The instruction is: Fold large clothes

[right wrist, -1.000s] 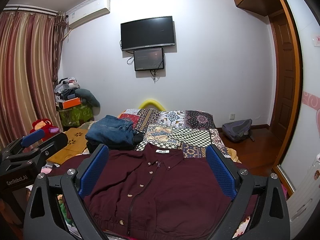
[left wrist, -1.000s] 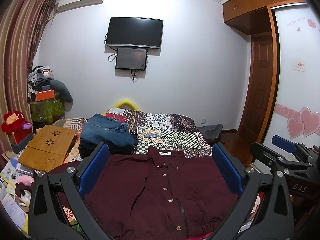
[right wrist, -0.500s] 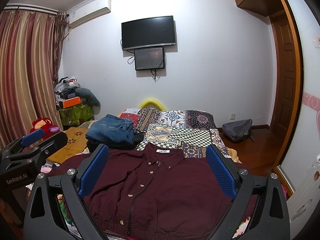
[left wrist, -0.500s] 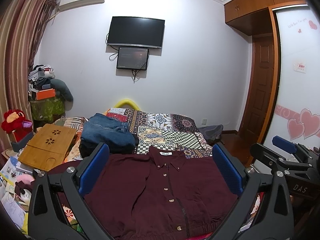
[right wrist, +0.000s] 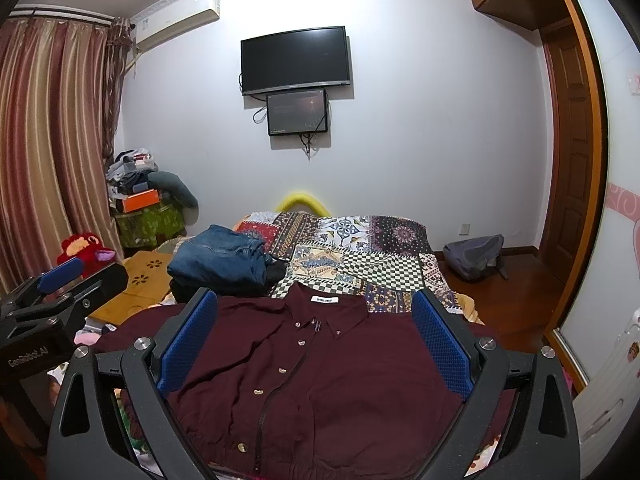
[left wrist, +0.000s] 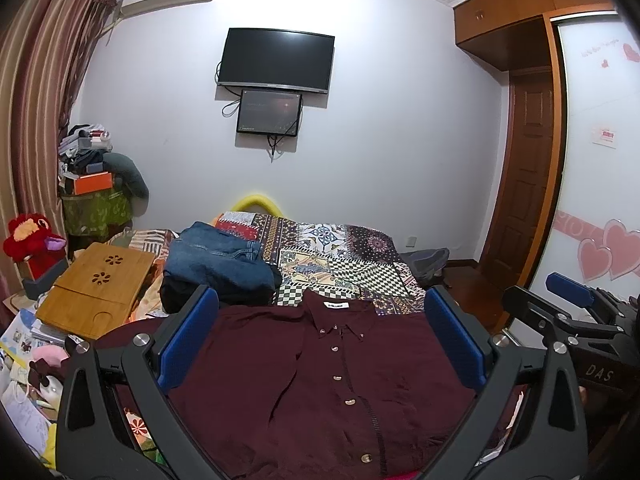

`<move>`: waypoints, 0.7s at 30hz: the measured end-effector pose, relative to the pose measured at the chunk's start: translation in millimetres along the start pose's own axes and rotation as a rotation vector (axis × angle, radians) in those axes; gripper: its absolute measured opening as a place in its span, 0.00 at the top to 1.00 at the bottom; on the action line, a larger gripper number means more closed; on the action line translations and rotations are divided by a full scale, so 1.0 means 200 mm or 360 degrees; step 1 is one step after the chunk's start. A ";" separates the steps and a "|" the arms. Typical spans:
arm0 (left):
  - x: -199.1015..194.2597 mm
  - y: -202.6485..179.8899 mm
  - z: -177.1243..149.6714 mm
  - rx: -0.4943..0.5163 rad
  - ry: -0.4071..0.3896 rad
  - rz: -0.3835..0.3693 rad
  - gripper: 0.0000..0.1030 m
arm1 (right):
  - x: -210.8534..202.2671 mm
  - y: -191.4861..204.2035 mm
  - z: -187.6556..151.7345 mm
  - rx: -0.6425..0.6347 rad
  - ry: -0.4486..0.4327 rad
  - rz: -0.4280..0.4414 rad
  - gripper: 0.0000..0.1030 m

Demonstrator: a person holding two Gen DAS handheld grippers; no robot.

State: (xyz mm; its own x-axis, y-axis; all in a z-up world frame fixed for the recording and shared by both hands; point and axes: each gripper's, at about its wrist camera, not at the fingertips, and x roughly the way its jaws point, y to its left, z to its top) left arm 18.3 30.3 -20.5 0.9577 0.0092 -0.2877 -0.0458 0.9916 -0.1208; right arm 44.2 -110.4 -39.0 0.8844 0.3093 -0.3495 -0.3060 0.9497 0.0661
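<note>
A dark maroon button-up shirt (left wrist: 320,384) lies flat and face up on the bed, collar toward the far wall; it also shows in the right wrist view (right wrist: 328,376). My left gripper (left wrist: 320,320) is open and empty, held above the shirt's near part. My right gripper (right wrist: 316,316) is open and empty, held beside it to the right, also above the shirt. Each gripper shows in the other's view: the right one (left wrist: 572,304) at the right edge, the left one (right wrist: 60,280) at the left edge.
Folded blue jeans (left wrist: 220,260) on a dark garment lie at the bed's far left on the patchwork quilt (left wrist: 340,256). A wooden lap tray (left wrist: 96,288), a red plush toy (left wrist: 32,236) and clutter sit left. A grey backpack (right wrist: 476,256) lies on the floor right.
</note>
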 end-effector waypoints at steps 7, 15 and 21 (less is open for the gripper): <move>0.09 0.13 0.01 -0.0068 0.0025 0.0076 0.00 | 0.09 0.02 0.00 -0.0015 0.0074 -0.0008 0.06; 0.19 0.48 0.04 -0.0209 0.0021 0.0356 0.00 | 0.24 0.03 0.00 -0.0031 0.0200 0.0014 0.06; 0.26 0.86 -0.02 -0.0349 0.0087 0.0665 0.00 | 0.38 0.06 -0.02 -0.0043 0.0313 0.0025 0.06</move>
State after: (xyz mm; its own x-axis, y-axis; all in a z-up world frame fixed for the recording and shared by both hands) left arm 59.8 200.2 -60.8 0.8283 0.3891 -0.4031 -0.4887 0.8536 -0.1804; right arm 106.3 -76.0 -67.7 0.7942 0.3063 -0.5247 -0.3312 0.9423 0.0488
